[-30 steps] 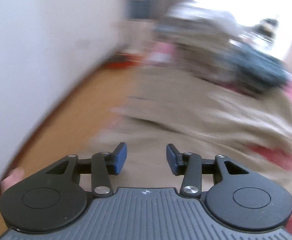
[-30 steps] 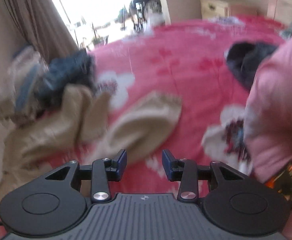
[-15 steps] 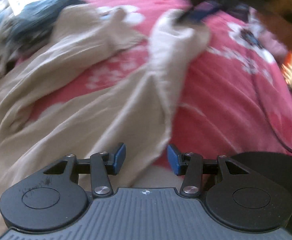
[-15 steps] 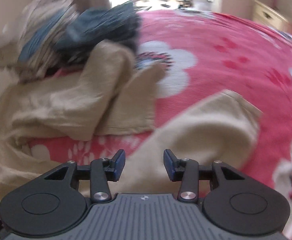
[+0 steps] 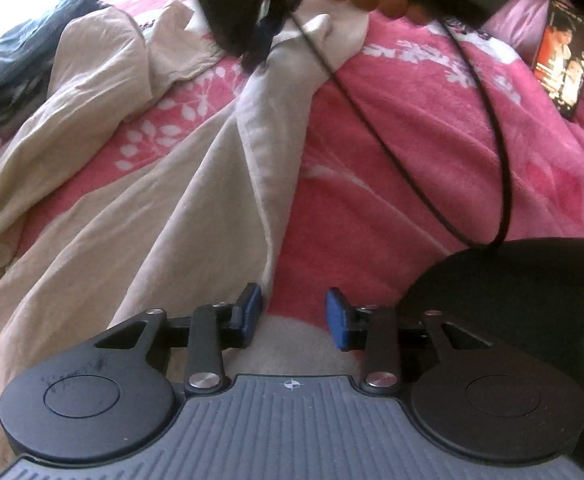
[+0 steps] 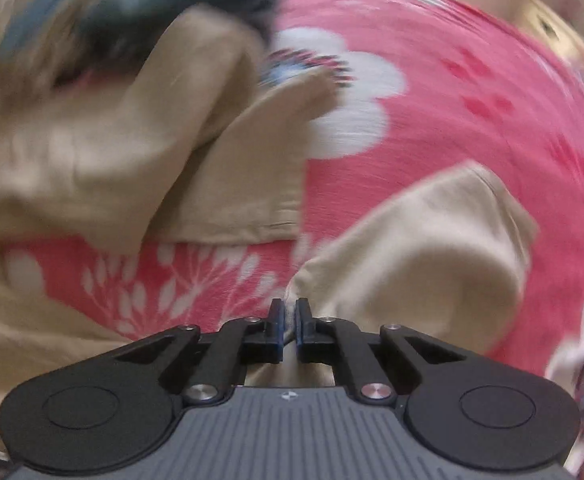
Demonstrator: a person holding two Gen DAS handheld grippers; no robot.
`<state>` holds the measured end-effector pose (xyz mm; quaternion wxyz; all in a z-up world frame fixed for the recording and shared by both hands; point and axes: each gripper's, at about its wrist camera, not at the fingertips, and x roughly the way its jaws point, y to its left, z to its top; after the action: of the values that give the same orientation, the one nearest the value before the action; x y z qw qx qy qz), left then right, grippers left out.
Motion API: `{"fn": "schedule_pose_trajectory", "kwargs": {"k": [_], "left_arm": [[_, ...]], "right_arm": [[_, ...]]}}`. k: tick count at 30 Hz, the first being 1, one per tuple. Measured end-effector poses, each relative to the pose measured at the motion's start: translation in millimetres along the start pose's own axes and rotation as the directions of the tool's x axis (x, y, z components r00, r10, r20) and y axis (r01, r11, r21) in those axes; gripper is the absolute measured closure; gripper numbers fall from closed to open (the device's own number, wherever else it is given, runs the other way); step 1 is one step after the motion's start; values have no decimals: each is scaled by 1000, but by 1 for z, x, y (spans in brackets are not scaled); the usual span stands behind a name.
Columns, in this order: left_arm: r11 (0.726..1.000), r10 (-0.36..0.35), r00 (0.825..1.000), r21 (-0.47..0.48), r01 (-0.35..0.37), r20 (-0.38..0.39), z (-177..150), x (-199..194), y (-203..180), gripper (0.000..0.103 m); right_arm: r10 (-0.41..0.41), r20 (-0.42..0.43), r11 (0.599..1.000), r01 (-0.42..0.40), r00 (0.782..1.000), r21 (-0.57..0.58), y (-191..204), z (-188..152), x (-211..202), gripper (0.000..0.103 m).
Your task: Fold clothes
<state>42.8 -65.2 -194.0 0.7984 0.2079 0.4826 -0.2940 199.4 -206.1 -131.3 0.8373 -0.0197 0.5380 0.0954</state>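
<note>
Dark clothes pile: motion-blurred in the right wrist view, items indistinguishable.
Beige garment: cut off at the picture's left edge.
Right gripper: blurred; jaws' grip point obscured.
Printed card: too small to read.

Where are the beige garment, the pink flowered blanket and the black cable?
beige garment [image 5: 196, 216], left wrist view, on its long middle fold.
pink flowered blanket [image 6: 472, 92], right wrist view, on bare pink beside a white flower.
black cable [image 5: 496, 136], left wrist view, mid-loop.
</note>
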Motion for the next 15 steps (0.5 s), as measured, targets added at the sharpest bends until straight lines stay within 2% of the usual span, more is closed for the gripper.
{"fn": "schedule_pose_trajectory", "kwargs": {"k": [3, 7, 11, 15], "left_arm": [[1000, -3, 1000, -24, 3, 4, -2, -2, 7, 76], [1000, 3, 1000, -27, -2, 30, 0, -9, 6, 82], [999, -24, 999, -23, 25, 46, 1, -21, 5, 82], [999, -38, 999, -27, 38, -6, -4, -19, 4, 82]], "right_arm": [[34, 52, 986, -42, 998, 162, -34, -21, -38, 98], [46, 106, 936, -80, 993, 343, -75, -71, -79, 98], [-6, 71, 917, -23, 997, 398, -94, -103, -81, 98], [-59, 27, 895, 41, 998, 443, -111, -134, -82, 100]]}}
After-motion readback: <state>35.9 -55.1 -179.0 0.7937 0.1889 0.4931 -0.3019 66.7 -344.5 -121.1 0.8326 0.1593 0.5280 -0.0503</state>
